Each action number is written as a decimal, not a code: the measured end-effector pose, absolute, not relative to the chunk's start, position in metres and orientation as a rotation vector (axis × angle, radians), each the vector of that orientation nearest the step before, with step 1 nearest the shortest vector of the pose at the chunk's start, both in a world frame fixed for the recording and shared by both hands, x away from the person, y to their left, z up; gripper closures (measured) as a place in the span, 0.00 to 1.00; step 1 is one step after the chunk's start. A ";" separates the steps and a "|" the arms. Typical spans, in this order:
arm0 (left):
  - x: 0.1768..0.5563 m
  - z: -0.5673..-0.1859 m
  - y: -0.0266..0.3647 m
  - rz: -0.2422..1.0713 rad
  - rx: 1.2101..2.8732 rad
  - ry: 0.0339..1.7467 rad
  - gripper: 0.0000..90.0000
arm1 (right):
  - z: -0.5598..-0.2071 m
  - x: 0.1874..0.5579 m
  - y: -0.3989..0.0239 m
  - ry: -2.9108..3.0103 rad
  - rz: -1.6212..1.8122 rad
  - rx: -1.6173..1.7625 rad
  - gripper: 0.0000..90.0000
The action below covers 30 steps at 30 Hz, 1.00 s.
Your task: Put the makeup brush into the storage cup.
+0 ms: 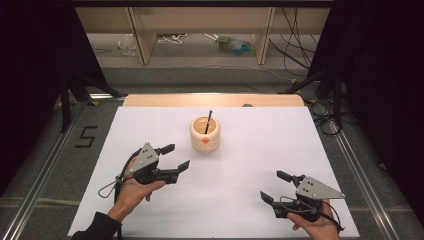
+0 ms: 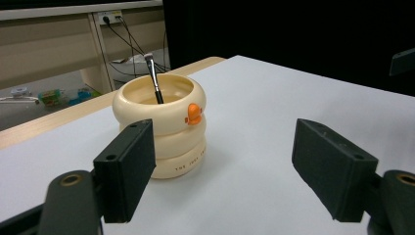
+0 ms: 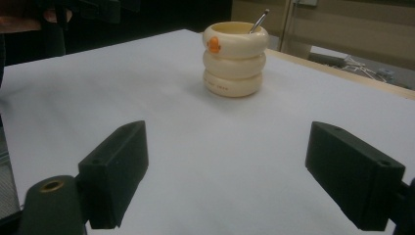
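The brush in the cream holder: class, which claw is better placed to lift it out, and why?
Probably the left claw: it is open and nearer the holder, where the brush stands. The right claw, also open, sits farther back.

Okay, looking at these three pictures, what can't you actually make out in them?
- Lower end of the brush: hidden inside the cream holder in the left gripper view.
- Small lettering on the holder's bottom ring: too small to read.
- Clutter under the far shelves, high view: too small to identify.
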<state>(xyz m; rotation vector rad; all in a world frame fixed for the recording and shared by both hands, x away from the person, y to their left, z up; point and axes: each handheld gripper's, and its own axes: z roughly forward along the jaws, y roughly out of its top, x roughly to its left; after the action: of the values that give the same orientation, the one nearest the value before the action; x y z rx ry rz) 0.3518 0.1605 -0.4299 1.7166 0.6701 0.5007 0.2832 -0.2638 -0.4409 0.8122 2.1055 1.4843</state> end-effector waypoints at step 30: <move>0.323 -0.437 0.175 0.524 1.731 0.624 0.26 | -0.439 0.282 -0.263 2.105 1.477 0.808 0.19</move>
<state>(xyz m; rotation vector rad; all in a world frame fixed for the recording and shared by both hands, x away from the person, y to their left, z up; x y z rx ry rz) 0.3226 0.1749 -0.4367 1.7308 0.6238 0.5242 0.2817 -0.2635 -0.4393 0.8077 2.1053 1.4772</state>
